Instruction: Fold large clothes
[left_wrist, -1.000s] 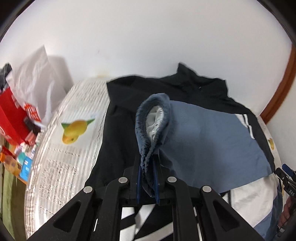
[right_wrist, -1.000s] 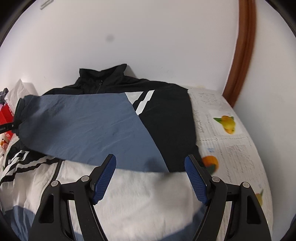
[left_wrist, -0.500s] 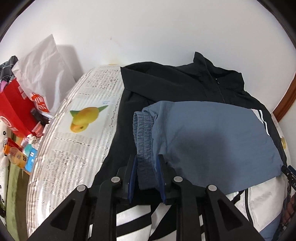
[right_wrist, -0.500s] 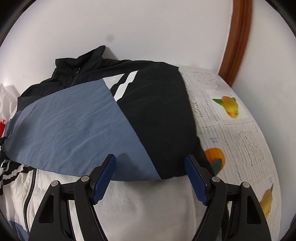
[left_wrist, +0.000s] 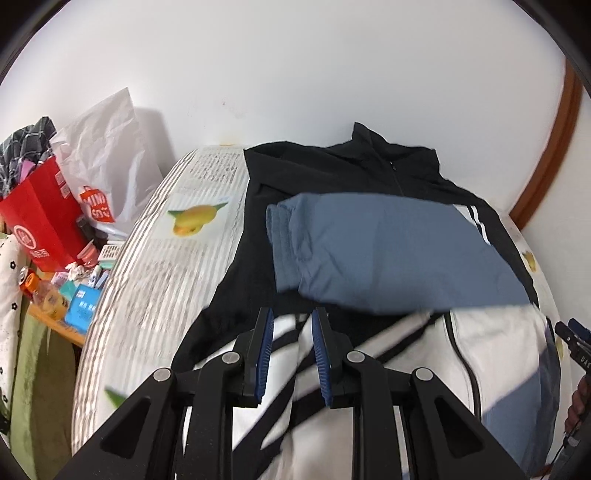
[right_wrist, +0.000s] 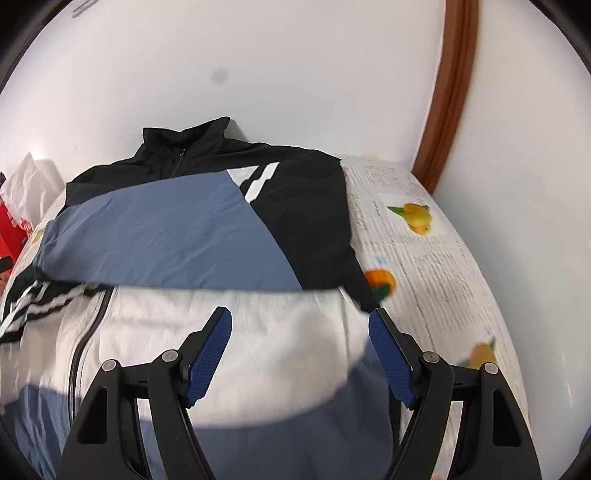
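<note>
White wall backs a bed covered in a fruit-printed sheet; all places below are given relative to the jacket, which lies spread flat on that sheet, collar toward the wall.

Change noted: one second ago the left gripper was clamped on the ribbed cuff of the blue sleeve and held it raised. Half a second ago the cuff was down on the chest with the pads parting around it. Now the cuff lies free across the jacket's black chest, the sleeve folded over from the far shoulder. The left jaws stand a narrow gap apart with nothing between them, and the gripper has drawn back toward the jacket's hem, over the black-and-white striped panel.

The right gripper hangs over the white lower panel, jaws wide, holding nothing, as in both earlier views.

Assessment: the first sleeve fold appears complete and placed reasonably flat. The opposite sleeve, seemingly the striped cloth at the jacket's other side, looks unfolded and is the likely next item. Clutter, including a red bag, sits beside the bed, clear of the jacket.
</note>
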